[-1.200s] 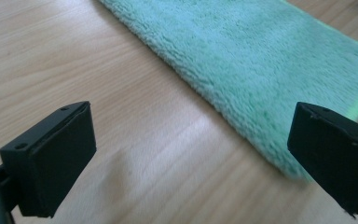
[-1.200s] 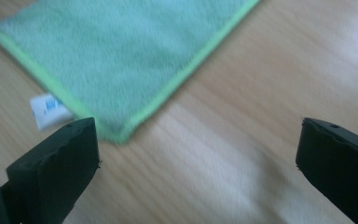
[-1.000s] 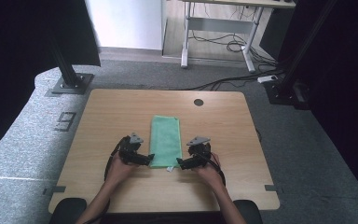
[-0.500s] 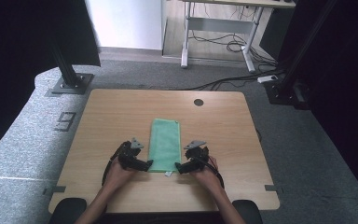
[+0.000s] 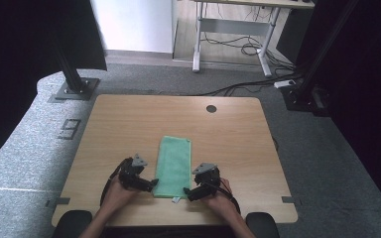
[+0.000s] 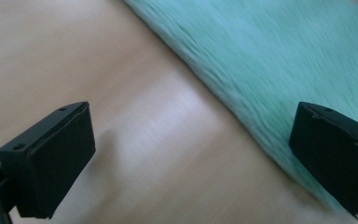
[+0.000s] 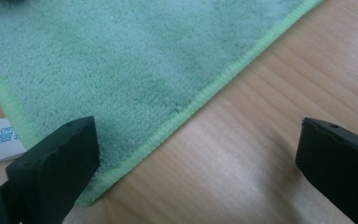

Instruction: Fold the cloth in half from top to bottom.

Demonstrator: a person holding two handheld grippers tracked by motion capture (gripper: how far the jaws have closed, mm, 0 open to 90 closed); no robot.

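At the near edge of the desk (image 5: 114,124), the person's two hands hold a tool each, one on either side of a folded green cloth (image 5: 174,161). The left tool (image 5: 149,185) sits just beside the cloth's near left corner, its jaws spread wide in the left gripper view, one over bare wood and the other over the cloth's long edge. The right tool (image 5: 191,193) mirrors it at the near right corner, jaws likewise spread and pinching nothing; the right gripper view has one jaw above the cloth's stitched hem and the other above the desk. This straddling of both near corners looks like the set-up for lifting that end, perhaps to fold it away from the person, though that is only a judgement. A small white label (image 7: 0,140) pokes out at the cloth's near edge.

The cloth lies flat, running lengthwise from the near edge towards the desk's middle. Farther off, a round cable hole (image 5: 211,108) sits near the far edge. No containers stand on the desk.
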